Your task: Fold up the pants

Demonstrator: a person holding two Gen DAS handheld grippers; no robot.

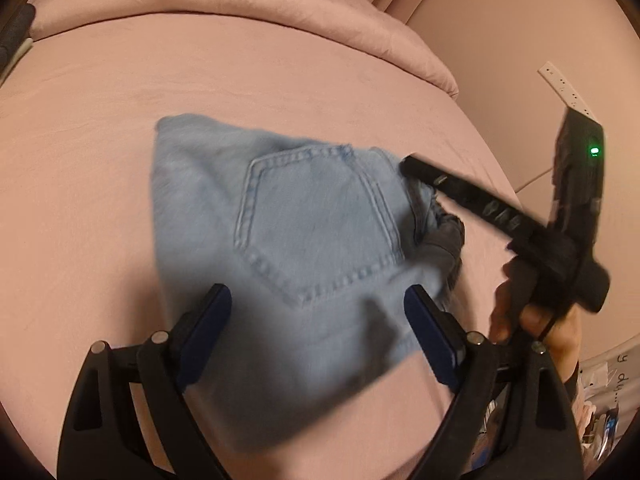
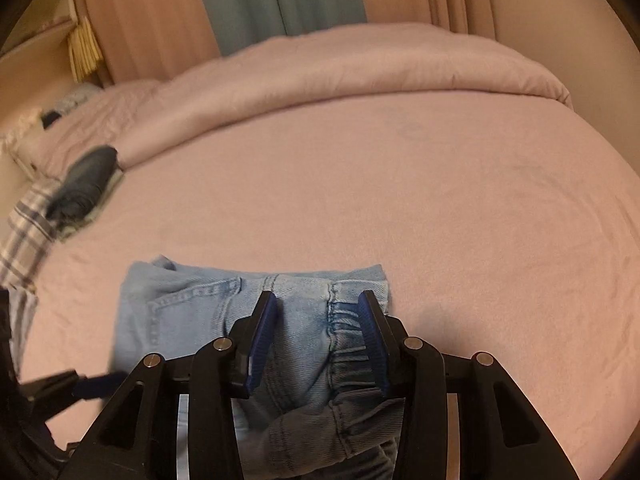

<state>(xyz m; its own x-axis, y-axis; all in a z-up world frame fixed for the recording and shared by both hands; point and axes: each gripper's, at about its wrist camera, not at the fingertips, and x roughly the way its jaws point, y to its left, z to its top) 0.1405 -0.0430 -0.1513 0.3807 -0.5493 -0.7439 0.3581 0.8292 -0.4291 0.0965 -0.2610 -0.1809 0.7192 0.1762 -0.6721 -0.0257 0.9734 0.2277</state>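
Light blue denim pants (image 1: 304,220) lie folded into a compact bundle on the pink bed sheet (image 1: 100,160), back pocket up. My left gripper (image 1: 320,300) is open, its jaws wide apart over the near edge of the bundle. My right gripper (image 2: 318,308) is open above the elastic waistband end of the pants (image 2: 248,300). In the left wrist view the right gripper (image 1: 412,168) reaches in from the right with its tip at the waistband corner.
A rolled pink duvet (image 2: 360,68) lies across the far side of the bed. Dark folded clothes (image 2: 86,184) and a plaid cloth (image 2: 24,240) sit at the left edge. A white power strip (image 1: 564,88) hangs on the right wall.
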